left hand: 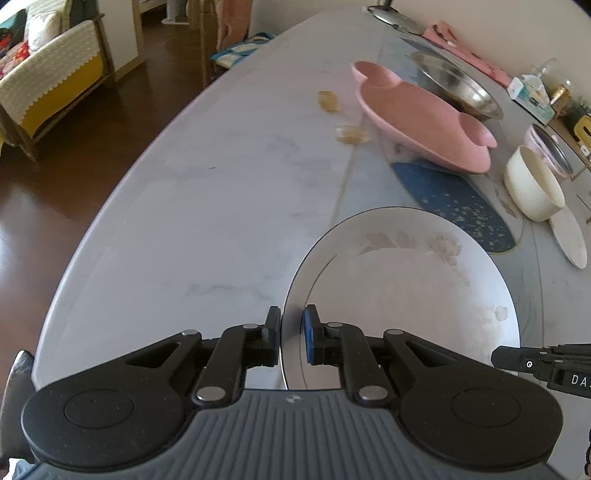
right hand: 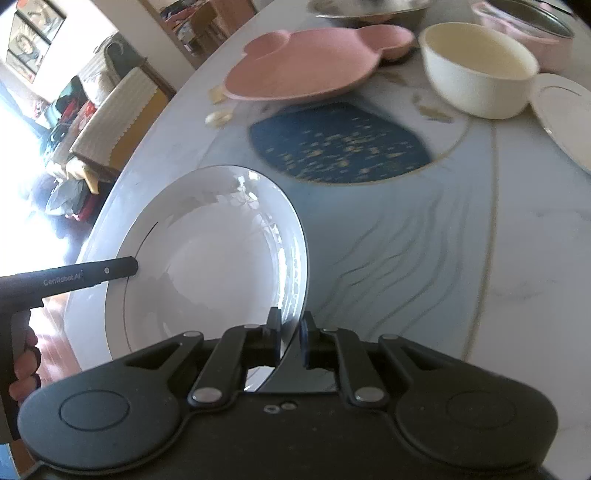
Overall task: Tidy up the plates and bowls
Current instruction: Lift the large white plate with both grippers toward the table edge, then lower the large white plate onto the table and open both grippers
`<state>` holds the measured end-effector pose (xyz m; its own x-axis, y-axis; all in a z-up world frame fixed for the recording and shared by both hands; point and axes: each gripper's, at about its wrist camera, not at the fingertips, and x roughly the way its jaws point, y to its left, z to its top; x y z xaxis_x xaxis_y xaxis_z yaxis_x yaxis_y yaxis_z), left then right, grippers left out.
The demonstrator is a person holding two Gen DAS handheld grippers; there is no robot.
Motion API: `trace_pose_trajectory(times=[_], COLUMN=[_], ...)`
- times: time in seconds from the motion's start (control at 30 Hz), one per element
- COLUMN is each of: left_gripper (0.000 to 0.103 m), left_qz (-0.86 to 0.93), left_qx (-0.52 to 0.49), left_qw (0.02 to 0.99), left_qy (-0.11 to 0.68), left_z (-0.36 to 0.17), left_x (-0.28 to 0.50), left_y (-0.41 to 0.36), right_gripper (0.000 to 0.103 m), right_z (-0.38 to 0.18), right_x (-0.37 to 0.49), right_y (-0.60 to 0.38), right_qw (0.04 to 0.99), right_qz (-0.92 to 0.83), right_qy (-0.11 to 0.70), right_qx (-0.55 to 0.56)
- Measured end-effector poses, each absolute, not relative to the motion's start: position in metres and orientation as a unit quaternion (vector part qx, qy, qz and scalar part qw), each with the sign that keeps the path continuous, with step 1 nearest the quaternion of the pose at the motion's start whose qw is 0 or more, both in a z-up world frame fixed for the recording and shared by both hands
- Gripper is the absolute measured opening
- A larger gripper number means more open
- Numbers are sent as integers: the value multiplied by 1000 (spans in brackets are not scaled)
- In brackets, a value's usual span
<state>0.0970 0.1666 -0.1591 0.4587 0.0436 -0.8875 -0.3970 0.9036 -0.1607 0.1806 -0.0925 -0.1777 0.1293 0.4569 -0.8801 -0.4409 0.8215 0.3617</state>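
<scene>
A white plate with a faint flower print [left hand: 406, 295] is held above the marble table [left hand: 207, 206]. My left gripper [left hand: 291, 336] is shut on its left rim. My right gripper [right hand: 290, 338] is shut on the opposite rim of the same plate [right hand: 207, 266]. Each gripper shows in the other's view: the right one [left hand: 543, 363] at the plate's right edge, the left one [right hand: 74, 275] at its left edge. A pink mouse-shaped plate [left hand: 424, 118] [right hand: 303, 70], a cream bowl [left hand: 532, 184] [right hand: 476, 70] and a small white plate [left hand: 569, 236] [right hand: 565, 114] lie farther back.
A dark blue speckled patch [left hand: 454, 206] [right hand: 340, 147] marks the table between the held plate and the pink plate. A steel basin [left hand: 454, 81] and a pink-rimmed steel pot [right hand: 528, 29] stand behind. Two small tan scraps [left hand: 351, 134] lie left of the pink plate. A sofa [left hand: 48, 85] stands across the floor.
</scene>
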Motion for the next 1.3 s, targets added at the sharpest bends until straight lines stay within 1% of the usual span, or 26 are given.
trace_pose_trajectory(times=[0.4,0.7,0.73,0.77,0.83,0.97,1.13,1.2,1.27,1.3], left_gripper=[13,14,14,14,14,14,14,18,33,38], left_qz=[154,146,146,146,150,155,154,150,144,141], left_qx=[-173,-171,-169,-169,-169,-148,-129,-121,-117,-116], left_qw=[832,831,831,830,829,835,846,851,858,862], left_qy=[504,509,510,511,511,506,494,489,479,474], left_z=[-158,-158,-158,-159,-157,-151,-137,-130,-121,-118], left_x=[69,68,69,69,67,65,59,56,53,52], left_y=[200,200,199,199,199,195,190,186,181,178], right_gripper=[11,12,13,18,21,27,30,31,34,34], right_z=[-179,-180,-178,-176,-172,-168,-159,-154,-148,-144], right_x=[157,151,150,149,148,148,143,140,136,135], right_y=[-58,-56,-56,-56,-57,-66,-73,-77,-81,-83], right_qw=[734,740,742,747,757,763,776,781,787,791], right_qz=[324,306,305,302,294,282,272,269,267,265], right_qy=[597,599,597,592,584,581,569,563,556,552], right_qx=[-2,5,4,0,-9,-1,-2,-1,-1,-1])
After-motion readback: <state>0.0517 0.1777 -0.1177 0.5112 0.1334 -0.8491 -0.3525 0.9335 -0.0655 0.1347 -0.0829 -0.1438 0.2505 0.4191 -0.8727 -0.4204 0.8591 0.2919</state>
